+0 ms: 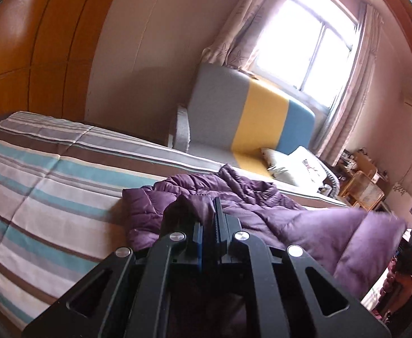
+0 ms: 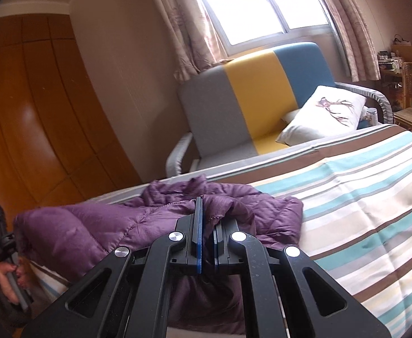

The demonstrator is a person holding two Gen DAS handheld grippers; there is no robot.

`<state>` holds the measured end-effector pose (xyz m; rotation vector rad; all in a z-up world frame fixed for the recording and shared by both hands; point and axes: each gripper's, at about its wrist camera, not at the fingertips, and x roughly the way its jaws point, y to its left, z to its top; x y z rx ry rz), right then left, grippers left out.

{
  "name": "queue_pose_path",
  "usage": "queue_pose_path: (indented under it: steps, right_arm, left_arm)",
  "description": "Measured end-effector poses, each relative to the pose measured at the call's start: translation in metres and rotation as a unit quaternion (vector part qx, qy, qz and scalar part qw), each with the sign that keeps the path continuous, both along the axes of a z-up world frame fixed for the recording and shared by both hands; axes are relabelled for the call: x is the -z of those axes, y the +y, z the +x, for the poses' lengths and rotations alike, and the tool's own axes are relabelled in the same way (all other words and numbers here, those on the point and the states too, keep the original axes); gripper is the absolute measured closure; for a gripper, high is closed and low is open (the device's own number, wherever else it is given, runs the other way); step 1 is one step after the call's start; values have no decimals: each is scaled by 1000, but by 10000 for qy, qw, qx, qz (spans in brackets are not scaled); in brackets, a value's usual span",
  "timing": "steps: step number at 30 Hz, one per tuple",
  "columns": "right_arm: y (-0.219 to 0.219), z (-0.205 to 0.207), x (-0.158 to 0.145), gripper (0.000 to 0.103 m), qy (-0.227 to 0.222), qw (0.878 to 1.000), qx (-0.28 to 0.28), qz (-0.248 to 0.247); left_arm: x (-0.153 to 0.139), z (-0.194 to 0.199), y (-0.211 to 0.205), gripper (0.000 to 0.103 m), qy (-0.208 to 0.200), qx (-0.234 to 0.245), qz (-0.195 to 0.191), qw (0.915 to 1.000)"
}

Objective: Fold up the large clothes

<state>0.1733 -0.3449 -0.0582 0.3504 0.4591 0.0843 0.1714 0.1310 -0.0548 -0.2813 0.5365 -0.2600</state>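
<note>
Left wrist: one purple jacket (image 1: 262,208); two pillows (image 1: 293,166); one bed (image 1: 51,186).

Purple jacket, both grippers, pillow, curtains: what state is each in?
Purple jacket: crumpled on the striped bed, not yet folded.
Left gripper: shut on the jacket.
Right gripper: shut on the jacket.
Pillow: leaning on the sofa.
Curtains: drawn open.

You're in a home bedroom — a bed (image 2: 347,197) under a striped quilt, a wooden wardrobe (image 2: 37,112) along one wall, a curtained window (image 2: 248,5), and a grey-yellow-blue sofa chair (image 2: 248,98) holding a printed pillow (image 2: 324,115).
</note>
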Motion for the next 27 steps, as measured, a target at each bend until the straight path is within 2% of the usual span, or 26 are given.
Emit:
queue_pose_path:
  steps: [5,8,12,16,22,27]
  right_arm:
    - [1,27,12,98,248,9996,45,-159]
    - [-1,49,20,98,447,9989,140,-41]
    - [-3,76,33,98,814,9963,234,118]
    - [-6,100,50,98,1179,9923,325,179]
    - [-11,122,73,98,1522,9869,382,387]
    - [-18,131,85,98,1653,9826,405,749]
  left_arm:
    - [15,29,-3,97,196,-86,81,9997]
    - [24,47,-5,97,349,-141,155,9992]
    - [40,73,-5,97,729,-203,138,9970]
    - [58,98,-12,96,1057,-154,296,9938]
    - [74,115,-20,94,1191,-110,544,9913]
    - [79,122,-20,93,1301,-101,486,9903]
